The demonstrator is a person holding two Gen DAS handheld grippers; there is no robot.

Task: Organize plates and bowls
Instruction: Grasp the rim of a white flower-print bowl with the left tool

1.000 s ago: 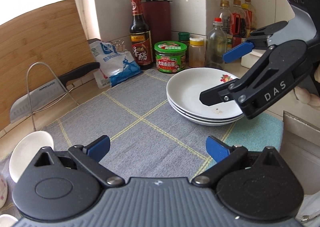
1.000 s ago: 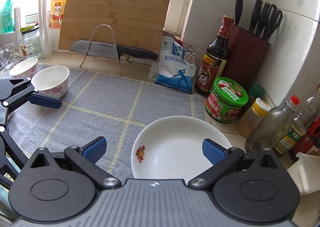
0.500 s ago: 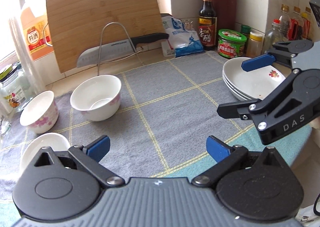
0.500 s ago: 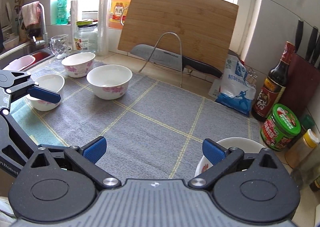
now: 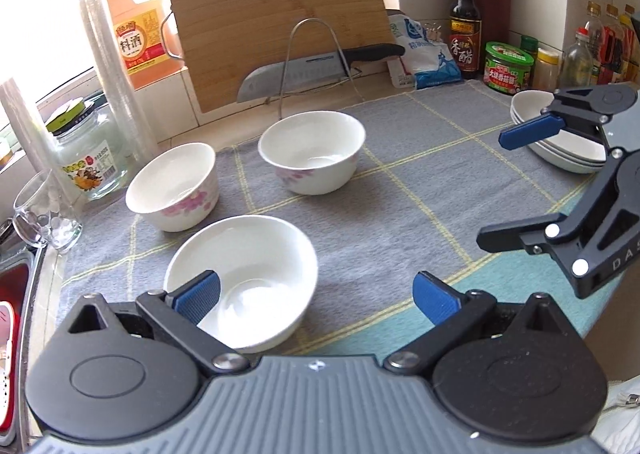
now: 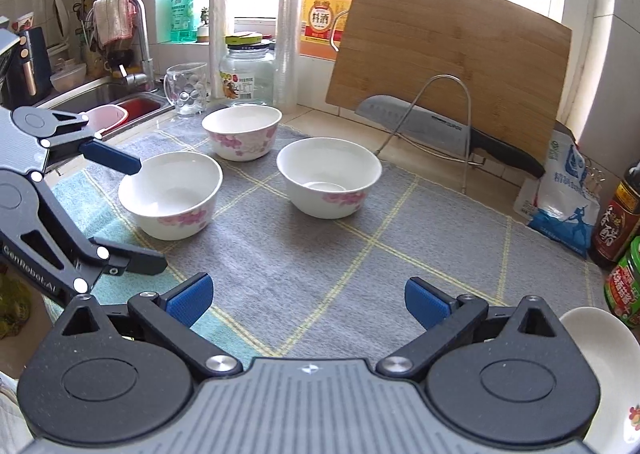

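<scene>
Left claw [image 5: 316,296]: spread wide, holding nothing, its left pad over the rim of the nearest bowl [image 5: 248,278].
Right claw [image 6: 308,300]: wide too, empty, above the grey mat [image 6: 320,262].
Bowls: three white ones with pink flowers, standing apart on the mat at the sink end of the bench.
Plates [image 5: 560,146]: stacked at the mat's far right, by the green-lidded jar [image 5: 509,68].

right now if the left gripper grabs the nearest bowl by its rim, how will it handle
The nearest bowl looks like glazed ceramic, so probably rigid, fairly heavy and breakable. Its glossy wall may slip between the left gripper pads. Its narrow foot and wide rim suggest it could tip if pushed high, though the cloth mat should damp sliding.
</scene>
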